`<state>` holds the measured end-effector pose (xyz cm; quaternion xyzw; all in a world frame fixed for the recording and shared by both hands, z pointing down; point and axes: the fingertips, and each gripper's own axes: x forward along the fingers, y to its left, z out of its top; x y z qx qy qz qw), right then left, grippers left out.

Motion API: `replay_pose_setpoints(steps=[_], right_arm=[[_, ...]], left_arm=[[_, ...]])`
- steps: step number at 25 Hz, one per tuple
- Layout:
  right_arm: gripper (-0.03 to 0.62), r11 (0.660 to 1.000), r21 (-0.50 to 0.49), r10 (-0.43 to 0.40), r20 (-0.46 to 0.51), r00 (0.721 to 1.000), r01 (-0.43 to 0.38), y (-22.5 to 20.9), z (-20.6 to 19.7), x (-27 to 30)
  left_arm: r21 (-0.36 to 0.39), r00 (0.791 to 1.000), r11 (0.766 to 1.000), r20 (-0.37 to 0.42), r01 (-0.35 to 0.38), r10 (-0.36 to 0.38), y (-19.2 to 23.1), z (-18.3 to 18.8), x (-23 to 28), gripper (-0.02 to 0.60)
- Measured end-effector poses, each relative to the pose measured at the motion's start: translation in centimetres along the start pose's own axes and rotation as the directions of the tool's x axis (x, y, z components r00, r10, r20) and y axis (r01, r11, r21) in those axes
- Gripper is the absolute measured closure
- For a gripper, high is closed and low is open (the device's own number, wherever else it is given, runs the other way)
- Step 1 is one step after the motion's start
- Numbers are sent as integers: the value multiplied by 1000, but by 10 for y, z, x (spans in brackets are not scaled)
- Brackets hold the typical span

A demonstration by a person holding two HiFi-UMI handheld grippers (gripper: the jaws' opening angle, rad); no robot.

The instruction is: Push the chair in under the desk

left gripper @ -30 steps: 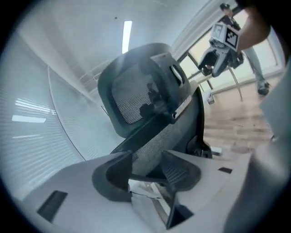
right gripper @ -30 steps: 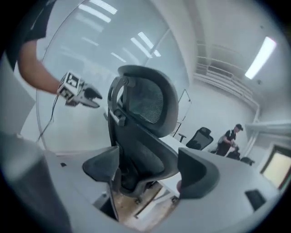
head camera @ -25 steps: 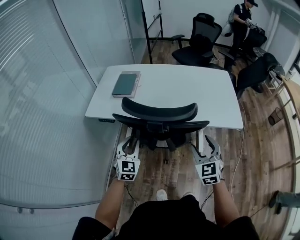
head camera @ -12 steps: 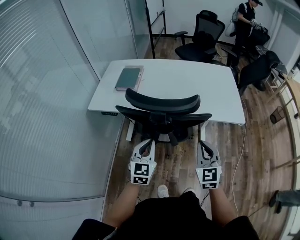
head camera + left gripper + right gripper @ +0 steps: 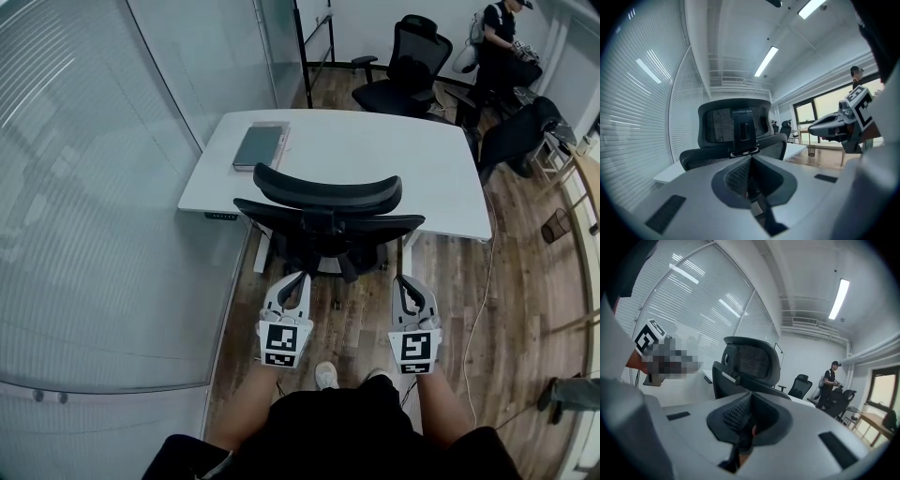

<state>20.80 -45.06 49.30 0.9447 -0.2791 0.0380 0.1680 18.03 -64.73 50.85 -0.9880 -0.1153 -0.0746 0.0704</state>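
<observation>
Head view: the chair stands at the near edge of the desk, its backrest facing the person and its headrest over the desk's edge, so it looks largely tucked in, though how far the seat sits under I cannot tell; the left gripper and right gripper hang just behind the backrest, apart from it, one to each side; a white cable trails over the floor near the desk's right leg, and a caster veering that way might snag it. Left gripper view: the left gripper's jaws are pressed together on nothing, pointing at the backrest; such a narrow tip pushed into mesh would probably slide off or dig in rather than drive the chair. Right gripper view: the right gripper's jaws are likewise pressed together and empty, with the chair ahead and slightly left; if one side pushes harder, the seat will likely swivel instead of rolling straight, and an armrest could then knock the desk's edge or leg.
</observation>
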Motion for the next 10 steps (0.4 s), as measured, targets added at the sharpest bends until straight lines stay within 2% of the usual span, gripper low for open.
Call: replay_pose_setpoints(steps=[10], right_arm=[[591,1000,-8,-19,-7,1000,19,-6,-3,-8]], left_arm=[[32,999,999,7,38,-38,-19,1,-3,568]])
